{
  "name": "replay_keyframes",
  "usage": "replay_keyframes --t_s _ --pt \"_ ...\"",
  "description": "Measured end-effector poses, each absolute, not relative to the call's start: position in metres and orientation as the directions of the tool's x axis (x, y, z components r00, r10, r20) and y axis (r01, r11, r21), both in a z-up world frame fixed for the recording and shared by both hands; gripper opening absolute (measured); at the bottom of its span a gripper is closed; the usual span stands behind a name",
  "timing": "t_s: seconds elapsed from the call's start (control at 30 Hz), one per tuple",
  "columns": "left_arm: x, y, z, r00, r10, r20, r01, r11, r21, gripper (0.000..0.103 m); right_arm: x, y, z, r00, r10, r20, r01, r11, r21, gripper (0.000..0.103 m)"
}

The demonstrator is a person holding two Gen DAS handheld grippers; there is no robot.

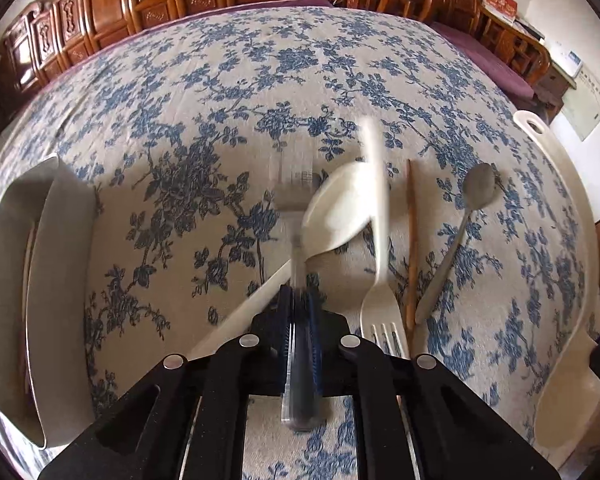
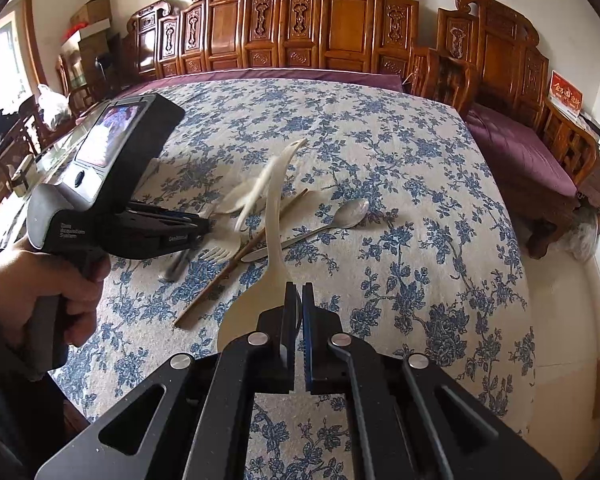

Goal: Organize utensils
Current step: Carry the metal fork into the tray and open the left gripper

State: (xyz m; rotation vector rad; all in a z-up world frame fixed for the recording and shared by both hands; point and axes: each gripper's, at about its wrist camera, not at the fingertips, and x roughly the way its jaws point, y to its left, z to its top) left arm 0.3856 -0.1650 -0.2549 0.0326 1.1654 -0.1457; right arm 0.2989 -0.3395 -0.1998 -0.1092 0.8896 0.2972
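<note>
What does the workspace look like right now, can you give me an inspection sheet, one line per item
Surface: table under a blue floral tablecloth.
Job's things: metal spoon, white plastic fork, white ladle and one wooden chopstick lie together; white tray at the left.
Clutter: nothing seen.
Grippers: left gripper shut on a blurred clear-handled utensil; right gripper shut on the white spatula, lifted.
Cables: nothing seen.
Surroundings: carved wooden bench with purple cushion, cardboard boxes.
</note>
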Motion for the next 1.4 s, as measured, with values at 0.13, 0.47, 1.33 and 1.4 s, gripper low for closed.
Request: replay_keyframes --t_s 0.13,0.47,1.33,1.4 --pt "0.372 -0.154 -0.245 0.405 -0.118 -0.907 0.141 0.988 -0.066 0.007 0.296 -0.332 -0.197 0.596 0.211 -0.775 -0.303 0.952 0.026 0.004" --pt "0.346 -0.12 -0.202 0.471 -0.161 -0.868 0.16 0.983 -0.096 0.007 0.293 -0.304 -0.189 0.595 0.214 -0.774 -0.318 0.948 0.018 0.004" --pt "0.319 0.007 -0.163 0.522 -0.151 -0.84 0.138 0.986 -0.092 0.007 0.31 -0.2 -0.175 0.569 0.261 -0.78 -0.399 0.917 0.015 0.004" --pt "0.322 0.019 -0.167 0.512 -0.144 -0.847 0.131 0.987 -0.089 0.007 0.312 -0.193 -0.175 0.567 0.264 -0.78 -0.402 0.916 0.018 0.004"
